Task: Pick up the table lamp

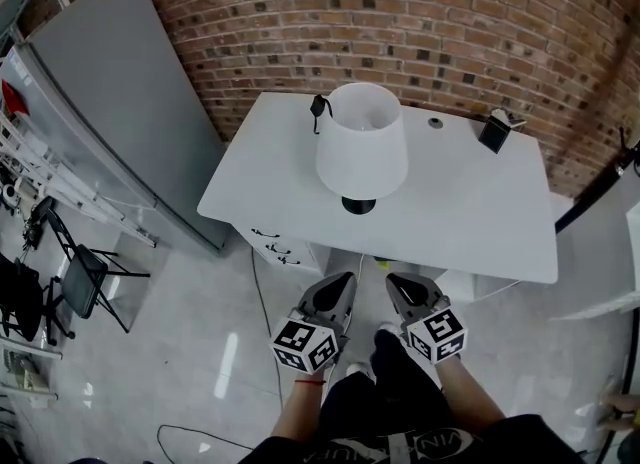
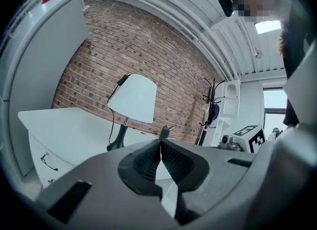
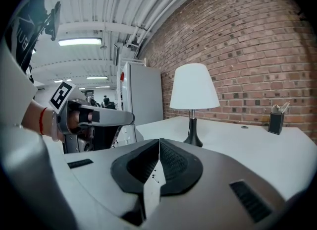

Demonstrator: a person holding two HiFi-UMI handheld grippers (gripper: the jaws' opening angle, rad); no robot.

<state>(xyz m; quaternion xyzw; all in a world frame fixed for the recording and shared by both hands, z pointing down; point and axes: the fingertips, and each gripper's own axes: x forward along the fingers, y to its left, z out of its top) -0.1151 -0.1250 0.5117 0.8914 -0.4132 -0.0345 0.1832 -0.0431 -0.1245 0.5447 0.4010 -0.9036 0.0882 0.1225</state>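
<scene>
The table lamp (image 1: 361, 148) stands upright mid-way along the white table (image 1: 470, 217), well apart from the left gripper (image 1: 335, 290) and right gripper (image 1: 408, 290). Both have jaws together and empty. Open one first, then take the slim stem (image 3: 192, 120) – not the shade (image 3: 194, 87)

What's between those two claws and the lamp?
Nothing: in the head view only bare white table separates the lamp from the left gripper and right gripper, both shut before its front edge.

the table lamp (image 1: 361, 147) stands centred on the desk (image 1: 470, 222), a box (image 1: 495, 132) behind-right of it, a cabinet (image 1: 110, 102) to the left.
</scene>
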